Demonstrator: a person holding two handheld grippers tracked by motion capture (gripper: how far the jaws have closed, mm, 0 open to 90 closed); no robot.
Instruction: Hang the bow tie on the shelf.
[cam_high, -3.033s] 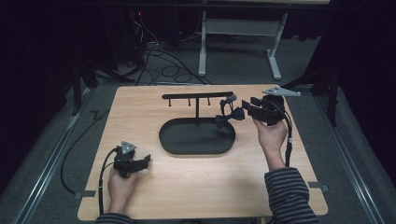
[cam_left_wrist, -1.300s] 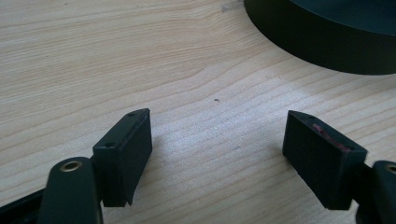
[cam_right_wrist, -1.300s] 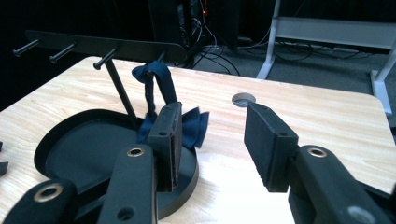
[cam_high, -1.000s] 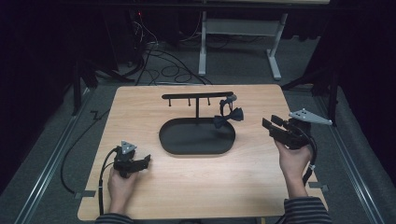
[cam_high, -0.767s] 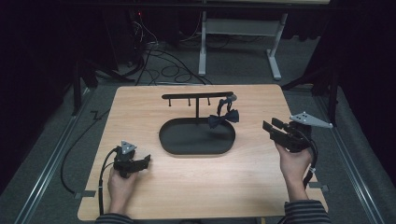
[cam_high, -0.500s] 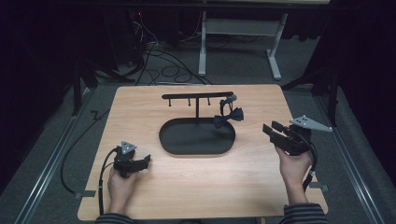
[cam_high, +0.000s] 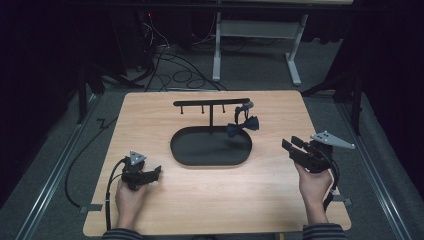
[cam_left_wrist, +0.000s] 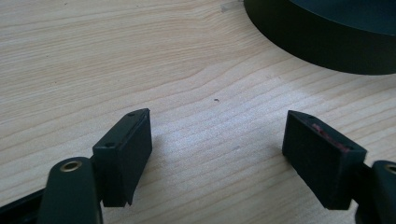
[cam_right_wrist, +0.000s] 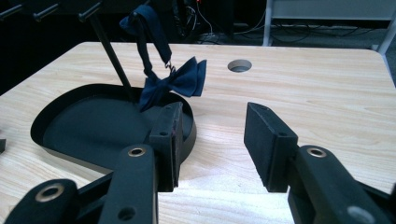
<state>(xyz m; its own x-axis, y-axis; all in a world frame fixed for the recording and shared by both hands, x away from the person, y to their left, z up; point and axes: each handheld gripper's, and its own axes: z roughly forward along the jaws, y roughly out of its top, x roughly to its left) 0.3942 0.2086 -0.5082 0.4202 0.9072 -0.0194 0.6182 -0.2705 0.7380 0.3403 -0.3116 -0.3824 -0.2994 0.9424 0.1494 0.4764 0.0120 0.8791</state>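
Since three seconds back my right gripper (cam_high: 296, 148) has left the bow tie (cam_high: 243, 125) hanging on the stand (cam_high: 211, 103) over the tray (cam_high: 210, 159). Left gripper view: jaws spread on bare table (cam_left_wrist: 116, 56). Right gripper view: jaws apart, empty, tray rim ahead.

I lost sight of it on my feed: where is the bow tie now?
The bow tie hangs from the right end of the black T-bar stand, over the right part of the oval tray; neither gripper touches it.
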